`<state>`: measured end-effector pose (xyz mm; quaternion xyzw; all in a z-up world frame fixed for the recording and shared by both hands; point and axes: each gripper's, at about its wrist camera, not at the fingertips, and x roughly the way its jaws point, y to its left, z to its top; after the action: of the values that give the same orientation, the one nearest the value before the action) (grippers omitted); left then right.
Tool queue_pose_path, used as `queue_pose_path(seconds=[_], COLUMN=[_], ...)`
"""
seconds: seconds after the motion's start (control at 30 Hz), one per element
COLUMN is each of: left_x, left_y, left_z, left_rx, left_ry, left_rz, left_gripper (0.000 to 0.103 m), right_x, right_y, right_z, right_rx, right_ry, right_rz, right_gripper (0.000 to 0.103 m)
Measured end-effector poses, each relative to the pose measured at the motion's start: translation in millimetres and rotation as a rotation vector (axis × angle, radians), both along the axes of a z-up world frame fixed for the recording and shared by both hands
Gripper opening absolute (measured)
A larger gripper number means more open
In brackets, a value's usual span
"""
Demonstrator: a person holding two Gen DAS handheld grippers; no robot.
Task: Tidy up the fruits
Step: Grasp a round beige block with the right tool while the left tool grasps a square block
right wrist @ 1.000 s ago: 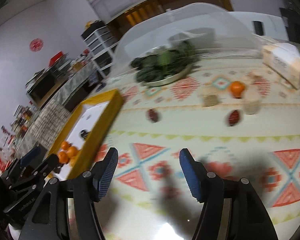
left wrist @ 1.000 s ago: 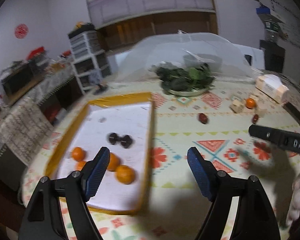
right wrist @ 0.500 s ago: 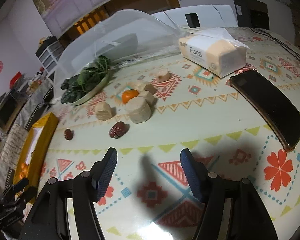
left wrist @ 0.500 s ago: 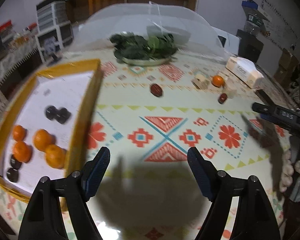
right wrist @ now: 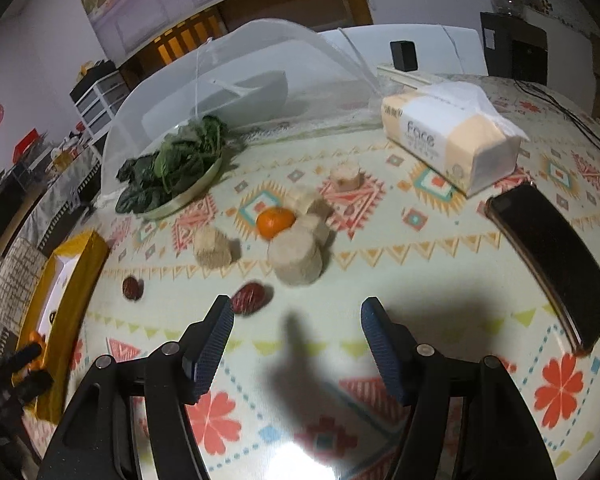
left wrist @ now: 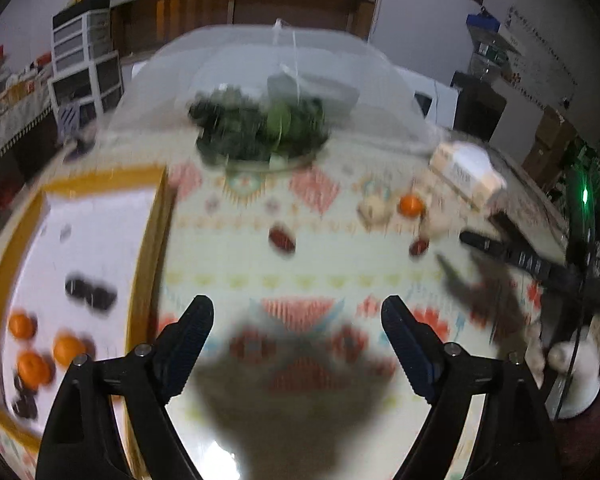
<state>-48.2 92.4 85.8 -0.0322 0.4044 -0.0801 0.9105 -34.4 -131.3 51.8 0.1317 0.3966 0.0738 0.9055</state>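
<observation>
Both claws hang empty over the patterned tabletop: the left claw, its jaws opening wider, and the right claw, parted, with a red date just ahead of its left finger. Small, light and wrinkled, the date looks firm enough to pinch across its short middle, while the smooth, softer tangerine among the pale blocks wants a gentler squeeze across its widest part. Since a second ago the left view has swung off the yellow tray of sorted fruit toward mid-table, and the right has closed on the loose pieces
</observation>
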Motion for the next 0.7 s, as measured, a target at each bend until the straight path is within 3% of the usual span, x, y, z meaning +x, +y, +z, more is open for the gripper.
queue_pose_path(seconds=[0.23, 0.43, 0.7], left_x=[74, 124, 158], left_y=[-18, -45, -82], left_z=[8, -26, -64], left_rx=[-0.061, -0.151, -0.143], left_ry=[0.011, 0.127, 0.2], left_rz=[-0.037, -0.055, -0.089], left_gripper=[0.085, 0.085, 0.085], right_x=[32, 49, 57], right_y=[3, 11, 9], right_z=[-2, -16, -28], right_rx=[0.014, -0.01, -0.019], right_ry=[0.011, 0.05, 0.067], right_rz=[-0.01, -0.002, 0.017], right_gripper=[0.07, 0.069, 0.054])
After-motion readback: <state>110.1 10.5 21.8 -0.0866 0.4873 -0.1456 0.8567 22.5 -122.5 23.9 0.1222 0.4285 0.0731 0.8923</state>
